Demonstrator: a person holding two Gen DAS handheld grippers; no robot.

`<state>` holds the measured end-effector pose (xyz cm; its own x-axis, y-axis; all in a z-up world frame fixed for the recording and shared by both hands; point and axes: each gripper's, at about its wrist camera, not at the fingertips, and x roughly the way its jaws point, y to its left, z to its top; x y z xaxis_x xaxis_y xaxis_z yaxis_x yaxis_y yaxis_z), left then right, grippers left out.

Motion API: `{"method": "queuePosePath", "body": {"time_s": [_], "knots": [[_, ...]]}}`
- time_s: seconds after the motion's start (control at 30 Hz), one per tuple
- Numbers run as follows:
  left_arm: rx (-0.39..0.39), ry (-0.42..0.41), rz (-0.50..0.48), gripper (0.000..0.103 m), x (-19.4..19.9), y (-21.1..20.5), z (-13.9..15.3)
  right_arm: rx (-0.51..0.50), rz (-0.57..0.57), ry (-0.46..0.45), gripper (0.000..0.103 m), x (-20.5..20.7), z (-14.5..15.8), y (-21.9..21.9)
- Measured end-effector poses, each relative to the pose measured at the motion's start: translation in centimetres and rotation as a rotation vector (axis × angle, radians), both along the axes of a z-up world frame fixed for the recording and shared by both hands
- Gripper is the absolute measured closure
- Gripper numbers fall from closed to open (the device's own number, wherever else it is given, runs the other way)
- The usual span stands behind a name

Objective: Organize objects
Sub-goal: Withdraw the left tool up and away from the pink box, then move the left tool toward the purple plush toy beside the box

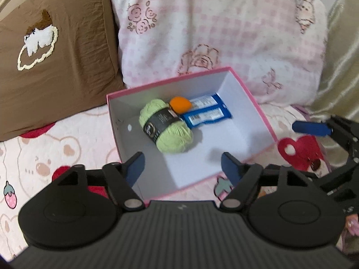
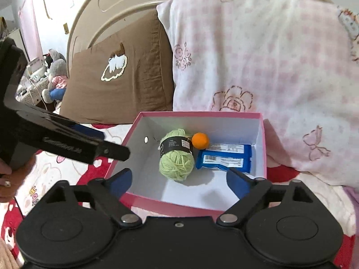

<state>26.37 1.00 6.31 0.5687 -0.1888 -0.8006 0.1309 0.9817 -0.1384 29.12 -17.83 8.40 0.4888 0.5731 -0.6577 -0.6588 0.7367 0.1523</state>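
A pink box with a white inside lies open on the bed. In it lie a ball of light green yarn with a black band, a small orange ball and two blue packets side by side. My left gripper hangs open over the box's near end with nothing between its fingers; in the right wrist view one of its fingers shows at the left. My right gripper is also open and empty above the box's near rim.
A brown pillow and a pink checked pillow lean just behind the box. The bedspread has bears and red hearts. A beige headboard, a plush toy and a hand are at the left.
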Motion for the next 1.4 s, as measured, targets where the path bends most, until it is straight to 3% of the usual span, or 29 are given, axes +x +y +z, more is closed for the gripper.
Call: {"method": "queuePosePath", "body": {"time_s": [0.27,0.53,0.8,1.13,1.4], "knots": [[0.012,0.004,-0.041,0.007,-4.2,-0.2,1.6,-0.064,0.036,-0.018,0.006,-3.8,0.8,-0.9],[-0.026,-0.015,-0.033,0.007,-7.8,0.8,2.8,-0.094,0.046,-0.042,0.006,-7.0,1.9,-1.6],[-0.007,-0.028,-0.088,0.004,-11.5,0.7,3.7,-0.102,0.041,-0.033,0.006,-9.3,2.7,-2.5],[-0.094,-0.013,-0.103,0.002,-14.4,2.2,3.3,-0.120,0.067,-0.018,0.006,-12.6,3.0,-2.6],[-0.101,0.021,-0.093,0.001,-15.8,3.2,1.8,-0.126,0.100,-0.014,0.006,-15.7,2.9,-2.2]]}}
